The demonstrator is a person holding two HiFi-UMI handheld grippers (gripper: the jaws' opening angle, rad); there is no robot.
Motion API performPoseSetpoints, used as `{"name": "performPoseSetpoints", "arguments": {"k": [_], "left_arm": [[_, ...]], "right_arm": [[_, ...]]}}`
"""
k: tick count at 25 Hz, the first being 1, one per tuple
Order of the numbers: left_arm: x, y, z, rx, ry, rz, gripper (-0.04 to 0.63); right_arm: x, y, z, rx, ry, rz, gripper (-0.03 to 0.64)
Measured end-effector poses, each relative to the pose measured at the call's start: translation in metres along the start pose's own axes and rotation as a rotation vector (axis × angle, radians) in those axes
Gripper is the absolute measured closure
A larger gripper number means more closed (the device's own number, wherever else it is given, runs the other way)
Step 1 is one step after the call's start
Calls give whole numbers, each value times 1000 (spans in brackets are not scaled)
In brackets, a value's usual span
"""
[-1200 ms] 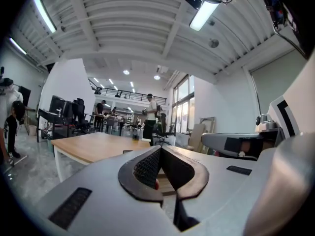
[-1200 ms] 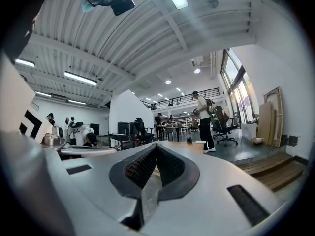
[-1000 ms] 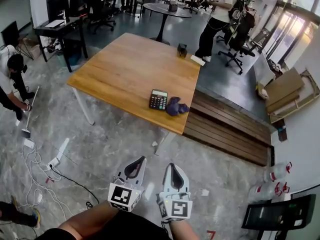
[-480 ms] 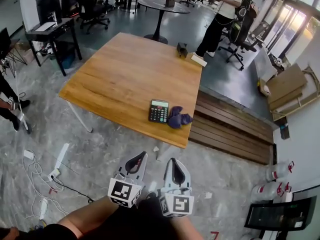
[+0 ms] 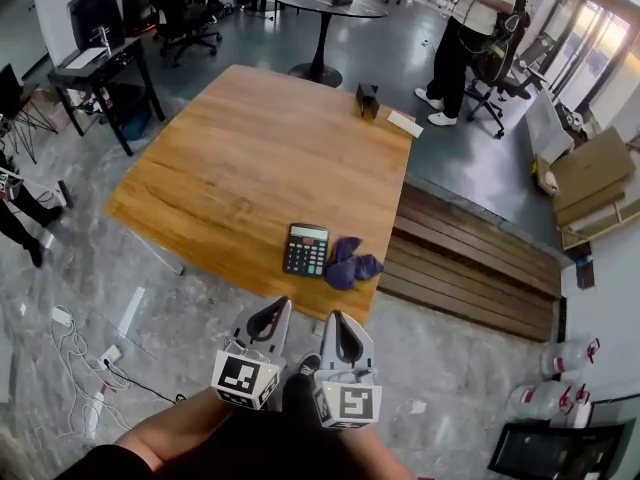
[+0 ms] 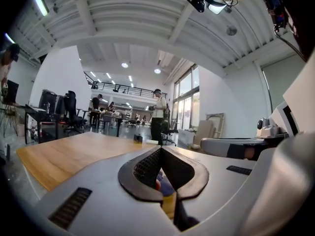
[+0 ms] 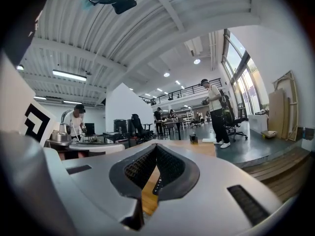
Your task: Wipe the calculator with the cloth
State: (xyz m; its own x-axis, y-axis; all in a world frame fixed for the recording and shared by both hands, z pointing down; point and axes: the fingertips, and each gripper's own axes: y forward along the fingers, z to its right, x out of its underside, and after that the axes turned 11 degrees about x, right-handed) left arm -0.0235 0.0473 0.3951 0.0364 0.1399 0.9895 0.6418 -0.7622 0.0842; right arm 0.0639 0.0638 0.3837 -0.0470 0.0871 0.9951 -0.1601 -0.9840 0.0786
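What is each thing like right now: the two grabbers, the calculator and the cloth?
left gripper: shut, empty, held in the air short of the table.
right gripper: shut, empty, side by side with the left gripper.
calculator: lying flat, keys up, by the table's near edge, nothing touching it from above.
cloth: crumpled in a heap right beside the calculator, not picked up.

An open-plan office: desks [image 5: 88, 66] with monitors [image 5: 92, 13], swivel chairs [image 5: 186, 10], a round meeting table [image 5: 330, 4].
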Motion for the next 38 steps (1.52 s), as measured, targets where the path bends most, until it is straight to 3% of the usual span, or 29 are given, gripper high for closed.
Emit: {"name": "performPoseSetpoints", "arguments": {"k": [7,16,28,38], "left_arm": [[5,88,-28,-37,-2,-39,589],[35,124,-67,-84,-42,-108,589],[130,163,-136,-26,-116,-231,589],[188,187,-159,31,-147,-311,589]], "right_arm": [[7,82,42,-54,17,-30,601],[37,139,57,-76,40,-112,601],[124,211,52,-3,13,-259,601],[203,246,49,20,-23,-403,601]]}}
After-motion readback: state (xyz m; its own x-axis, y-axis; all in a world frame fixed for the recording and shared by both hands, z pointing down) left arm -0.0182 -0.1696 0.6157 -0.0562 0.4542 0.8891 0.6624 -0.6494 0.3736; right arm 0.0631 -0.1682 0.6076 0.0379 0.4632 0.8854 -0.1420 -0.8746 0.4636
